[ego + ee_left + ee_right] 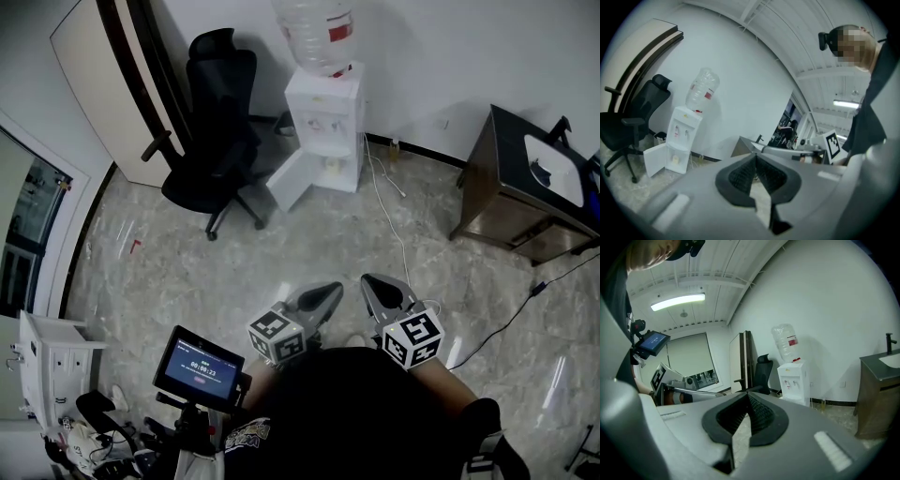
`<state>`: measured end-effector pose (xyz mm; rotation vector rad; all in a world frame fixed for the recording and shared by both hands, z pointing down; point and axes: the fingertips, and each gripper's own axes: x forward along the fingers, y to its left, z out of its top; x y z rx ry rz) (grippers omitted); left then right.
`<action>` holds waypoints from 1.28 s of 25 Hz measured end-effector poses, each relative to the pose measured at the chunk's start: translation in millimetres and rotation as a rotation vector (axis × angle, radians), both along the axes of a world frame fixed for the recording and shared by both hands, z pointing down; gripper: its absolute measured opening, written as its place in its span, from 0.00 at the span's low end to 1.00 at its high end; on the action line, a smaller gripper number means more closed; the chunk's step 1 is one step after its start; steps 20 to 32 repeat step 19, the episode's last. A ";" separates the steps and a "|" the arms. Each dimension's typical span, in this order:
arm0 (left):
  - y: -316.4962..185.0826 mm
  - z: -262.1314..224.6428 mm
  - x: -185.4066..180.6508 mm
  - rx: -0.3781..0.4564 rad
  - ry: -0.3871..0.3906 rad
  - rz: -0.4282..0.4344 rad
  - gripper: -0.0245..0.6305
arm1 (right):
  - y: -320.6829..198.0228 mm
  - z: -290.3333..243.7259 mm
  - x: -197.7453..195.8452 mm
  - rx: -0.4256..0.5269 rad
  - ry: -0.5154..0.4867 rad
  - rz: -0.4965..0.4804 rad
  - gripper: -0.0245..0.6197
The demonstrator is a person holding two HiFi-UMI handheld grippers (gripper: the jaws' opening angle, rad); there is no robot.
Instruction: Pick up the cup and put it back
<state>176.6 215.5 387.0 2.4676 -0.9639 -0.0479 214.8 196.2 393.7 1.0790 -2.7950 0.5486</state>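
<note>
Black-clad torso of the person fills the bottom of the head view, with a small dark screen on a stand at the left hip. Just ahead, the grey, marker-cubed left gripper and its twin, the right gripper, are held side by side near the body, each with its ribbed black pads pressed together on nothing. Beyond them lies open grey marbled floor, crossed by a thin white cable. A black swivel office chair stands left of a white water dispenser topped by a clear bottle, and a dark wooden washstand sits at right. No cup can be made out for certain; a small pale object in the dispenser's open lower compartment may be it. The step in hand looks to be the approach. It is best done by walking clear of chair and cable, spreading one gripper's jaws before reaching past the open white door, coming in level, and closing gently on the cup's wall so it neither tips nor crushes.
</note>
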 end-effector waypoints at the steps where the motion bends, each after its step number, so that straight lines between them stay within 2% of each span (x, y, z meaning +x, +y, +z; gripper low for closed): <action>1: 0.8 -0.1 1.7 -0.001 -0.001 0.007 0.04 | 0.5 0.2 0.7 -0.002 -0.001 0.003 0.05; 7: -0.8 4.1 7.2 0.001 -0.001 0.016 0.04 | 1.2 4.0 3.1 0.012 0.009 -0.005 0.05; 19: 4.9 4.5 -7.5 0.003 -0.008 0.007 0.04 | 5.0 1.3 -11.5 0.020 -0.007 -0.004 0.05; 32: 4.9 4.5 -7.5 0.003 -0.008 0.007 0.04 | 5.0 1.3 -11.5 0.020 -0.007 -0.004 0.05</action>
